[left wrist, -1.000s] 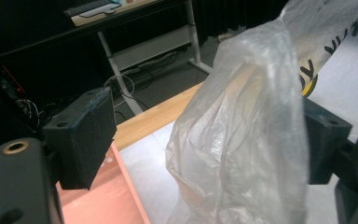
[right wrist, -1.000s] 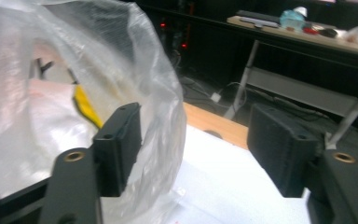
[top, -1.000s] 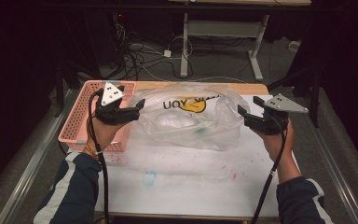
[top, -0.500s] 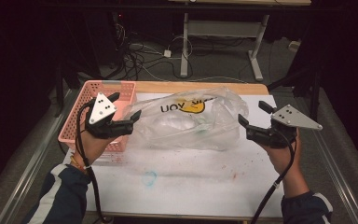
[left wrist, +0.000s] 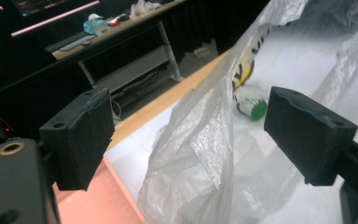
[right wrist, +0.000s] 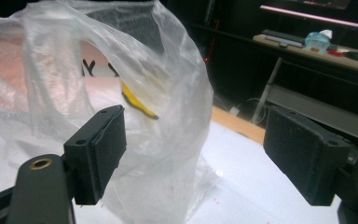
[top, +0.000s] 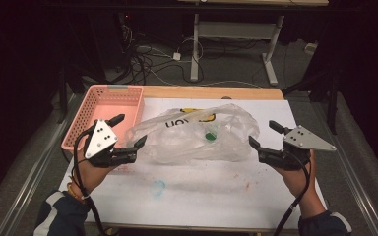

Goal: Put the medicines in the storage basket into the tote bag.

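At the far left a pink basket [top: 109,105] stands empty beside the left gripper [top: 129,132], whose jaws are apart at the bag's left edge, pressing nothing. The clear plastic bag [top: 197,135] lies slumped mid-table with a green-capped item [top: 208,134] inside. The right gripper [top: 265,133], its jaws just opened, has nothing between them. Judging by this, both have released; moving the bag remains.

Left gripper [top: 128,132] and right gripper [top: 264,135]: black bodies with blocky black pads [left wrist: 81,135], each topped by a grey three-cornered plate (small screws visible), trailing black cables. Sleeves dark blue with white stripes.
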`<action>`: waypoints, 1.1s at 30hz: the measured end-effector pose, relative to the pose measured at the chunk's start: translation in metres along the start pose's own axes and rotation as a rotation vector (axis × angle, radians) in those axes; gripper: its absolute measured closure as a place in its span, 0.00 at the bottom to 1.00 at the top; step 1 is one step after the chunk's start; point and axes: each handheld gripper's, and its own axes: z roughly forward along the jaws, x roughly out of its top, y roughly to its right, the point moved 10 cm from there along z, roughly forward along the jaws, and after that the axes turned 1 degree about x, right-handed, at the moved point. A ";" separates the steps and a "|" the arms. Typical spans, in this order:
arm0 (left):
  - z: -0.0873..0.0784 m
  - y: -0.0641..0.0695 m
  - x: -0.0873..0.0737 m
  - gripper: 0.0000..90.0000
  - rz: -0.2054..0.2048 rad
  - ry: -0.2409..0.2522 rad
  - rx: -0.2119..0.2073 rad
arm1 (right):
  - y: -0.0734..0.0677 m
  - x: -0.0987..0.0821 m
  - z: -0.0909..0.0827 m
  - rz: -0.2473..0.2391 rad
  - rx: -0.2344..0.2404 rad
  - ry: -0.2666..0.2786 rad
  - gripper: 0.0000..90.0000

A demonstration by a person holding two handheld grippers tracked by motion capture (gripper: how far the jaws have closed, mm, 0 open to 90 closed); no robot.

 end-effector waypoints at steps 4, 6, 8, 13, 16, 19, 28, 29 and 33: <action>-0.010 0.005 -0.013 0.18 0.000 -0.015 -0.013 | -0.002 -0.006 -0.003 -0.001 0.007 -0.010 0.24; -0.017 0.007 -0.017 0.18 -0.004 -0.013 -0.026 | -0.002 -0.008 -0.007 0.005 0.014 -0.011 0.24; -0.024 0.009 -0.017 0.18 -0.010 -0.002 -0.036 | -0.003 -0.008 -0.012 0.003 0.019 -0.010 0.24; -0.032 0.009 -0.023 0.18 -0.009 -0.005 -0.029 | -0.007 -0.004 -0.027 0.001 0.021 0.009 0.24; -0.030 0.007 -0.034 0.18 -0.006 -0.028 -0.022 | -0.008 -0.007 -0.030 -0.011 0.010 -0.002 0.24; -0.028 0.005 -0.045 0.18 0.012 -0.041 -0.006 | -0.010 -0.015 -0.029 -0.012 0.011 -0.022 0.24; -0.018 0.007 -0.077 0.18 0.007 -0.071 -0.023 | -0.021 -0.038 -0.022 -0.025 0.027 -0.061 0.24; -0.017 0.008 -0.080 0.18 0.014 -0.079 -0.019 | -0.022 -0.043 -0.022 -0.026 0.030 -0.068 0.24; -0.014 0.012 -0.093 0.18 0.040 -0.098 -0.017 | -0.026 -0.058 -0.021 -0.019 0.042 -0.093 0.23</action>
